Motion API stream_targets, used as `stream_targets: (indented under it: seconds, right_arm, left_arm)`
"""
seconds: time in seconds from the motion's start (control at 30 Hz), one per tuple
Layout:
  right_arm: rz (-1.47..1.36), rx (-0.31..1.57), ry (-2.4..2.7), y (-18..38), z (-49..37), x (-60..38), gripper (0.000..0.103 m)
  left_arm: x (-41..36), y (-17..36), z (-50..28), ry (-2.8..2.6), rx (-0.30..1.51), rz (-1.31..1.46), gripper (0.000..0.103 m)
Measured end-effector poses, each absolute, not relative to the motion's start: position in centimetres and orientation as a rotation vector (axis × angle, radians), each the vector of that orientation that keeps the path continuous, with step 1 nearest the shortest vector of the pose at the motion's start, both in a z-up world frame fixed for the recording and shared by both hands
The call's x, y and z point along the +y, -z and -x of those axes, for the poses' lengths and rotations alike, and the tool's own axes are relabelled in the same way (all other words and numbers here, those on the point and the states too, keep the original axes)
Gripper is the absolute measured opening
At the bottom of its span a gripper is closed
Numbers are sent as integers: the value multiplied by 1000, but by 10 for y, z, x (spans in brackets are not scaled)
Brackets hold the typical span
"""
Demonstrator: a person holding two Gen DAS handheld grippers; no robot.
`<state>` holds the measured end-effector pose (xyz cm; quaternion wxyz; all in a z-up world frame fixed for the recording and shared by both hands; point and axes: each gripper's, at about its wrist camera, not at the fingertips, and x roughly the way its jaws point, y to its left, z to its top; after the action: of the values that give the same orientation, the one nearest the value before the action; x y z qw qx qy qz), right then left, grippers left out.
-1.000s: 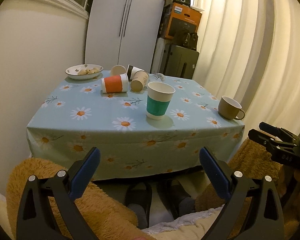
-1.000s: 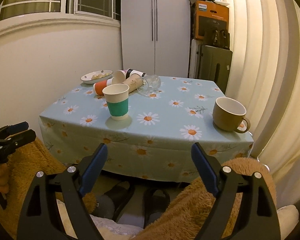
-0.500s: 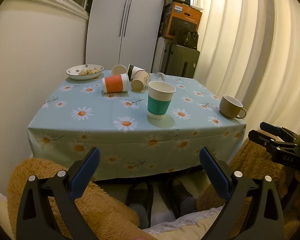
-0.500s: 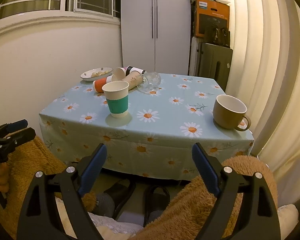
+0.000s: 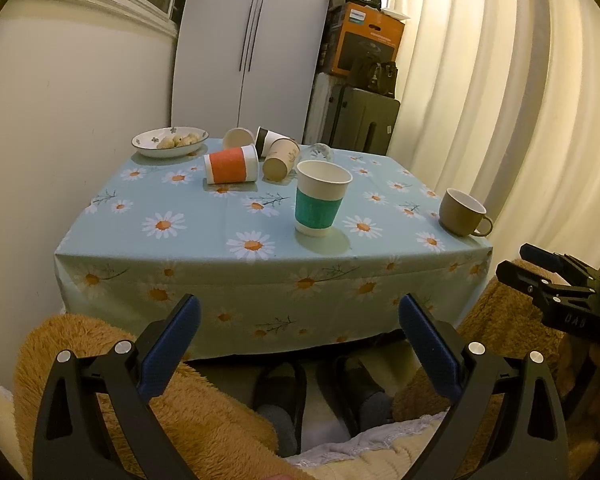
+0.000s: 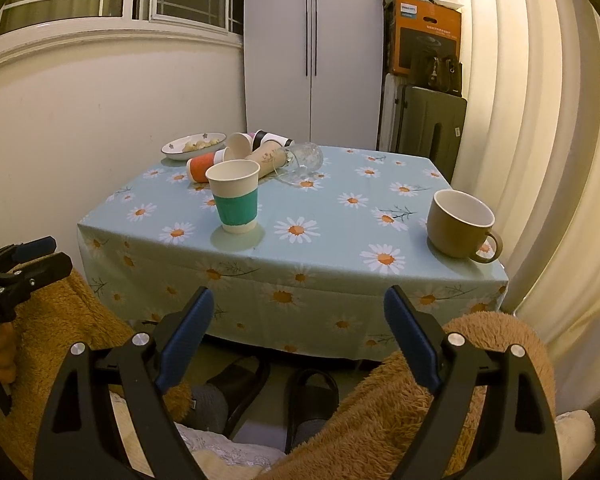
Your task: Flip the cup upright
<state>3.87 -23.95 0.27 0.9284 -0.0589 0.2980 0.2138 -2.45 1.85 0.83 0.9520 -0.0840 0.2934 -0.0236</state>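
Note:
A teal-banded paper cup (image 5: 320,198) (image 6: 235,196) stands upright near the front of the daisy tablecloth (image 5: 188,216). Behind it lie tipped cups: an orange-banded one (image 5: 231,164) (image 6: 202,166), a brown one (image 5: 280,159) (image 6: 266,158), a black-and-white one (image 5: 270,139) and a white one (image 5: 236,137) (image 6: 238,146). A clear glass (image 6: 306,158) lies on its side. My left gripper (image 5: 298,330) and right gripper (image 6: 296,322) are open, empty, held low in front of the table.
A tan mug (image 5: 460,212) (image 6: 460,224) stands upright at the table's right front corner. A bowl of food (image 5: 170,142) (image 6: 194,146) sits at the back left. Wall left, wardrobe behind, curtains right. My knees and slippers (image 5: 284,384) are below.
Both grippers have drifted slightly back and up from the table; the view has shifted a little. Nothing on the table has moved.

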Motion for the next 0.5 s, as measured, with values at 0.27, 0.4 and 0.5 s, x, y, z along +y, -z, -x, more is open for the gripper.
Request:
stream_targets:
  seconds: [0.27, 0.4, 0.5]
  right_arm:
    - [126, 612, -438, -3, -39, -239, 86]
    - [125, 615, -436, -2, -39, -239, 86]
    - [127, 619, -438, -2, -38, -240, 86]
  left_arm:
    - [18, -8, 23, 48, 598, 169, 96]
    - [18, -8, 23, 47, 602, 165, 96]
    - [18, -8, 23, 47, 603, 164, 96]
